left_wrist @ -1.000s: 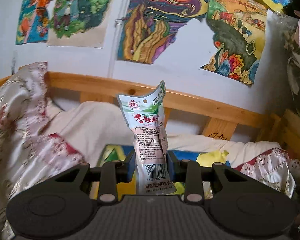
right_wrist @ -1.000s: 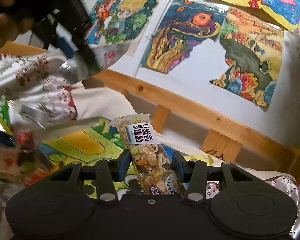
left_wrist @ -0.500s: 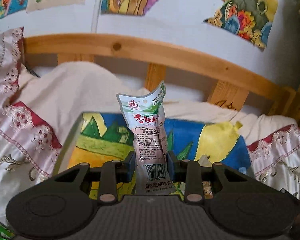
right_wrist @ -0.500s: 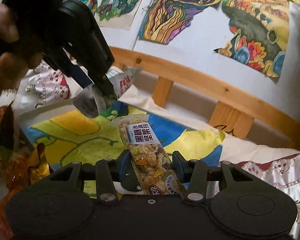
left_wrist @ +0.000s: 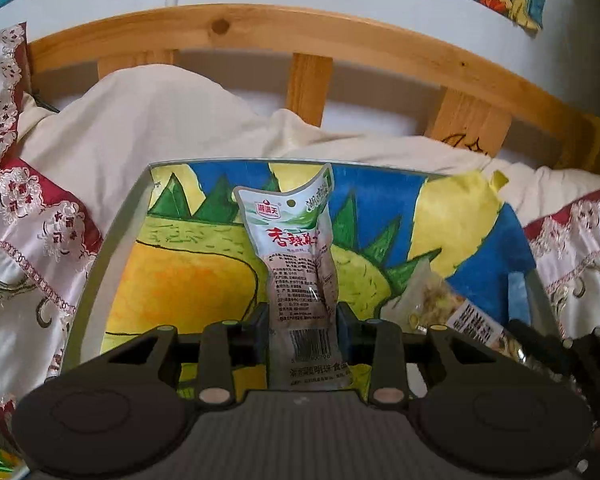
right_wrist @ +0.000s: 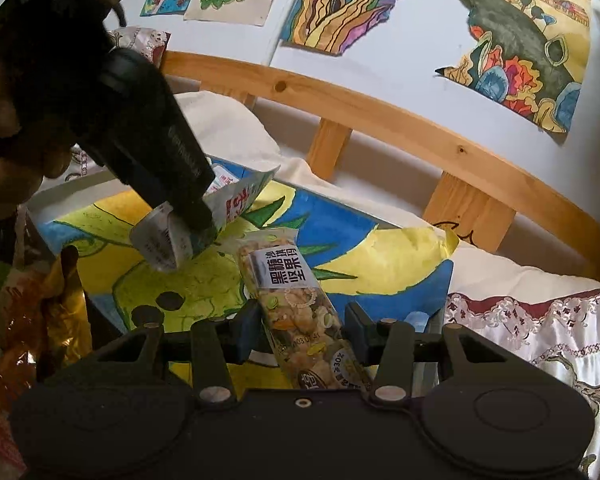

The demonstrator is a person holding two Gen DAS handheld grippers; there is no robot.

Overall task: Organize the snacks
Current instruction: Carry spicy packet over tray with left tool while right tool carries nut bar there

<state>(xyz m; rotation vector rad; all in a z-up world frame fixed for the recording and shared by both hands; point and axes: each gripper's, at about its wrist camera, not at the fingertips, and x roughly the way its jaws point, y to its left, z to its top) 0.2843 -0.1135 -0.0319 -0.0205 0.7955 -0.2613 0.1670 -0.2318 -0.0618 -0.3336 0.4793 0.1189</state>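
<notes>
While a white wall hung with drawings fills the background, a wooden rail is seen running below it, and cream bedding with patterned red-and-white cloth is heaped in front of the rail. A glass-topped tabletop is laid over a bright painting of yellow, green and blue shapes. At the left edge of the right wrist view, gold and orange wrappers are piled beside the tabletop.

The left claw is seen tilted down over the painting, and a white pouch with red lettering is kept between its pads, upright along the fingers. Its jaws are opening, though the pads are seen against the pouch's sides. In the right wrist view the same claw is carried by a hand at the upper left, with the pouch held just above the tabletop; whether its lower end touches the glass cannot be told.

The right claw is clamped on a clear nut bar with a white label, which is angled forward over the painting's near right part. In the left wrist view that bar is seen low at the right, near the pouch but apart from it.
</notes>
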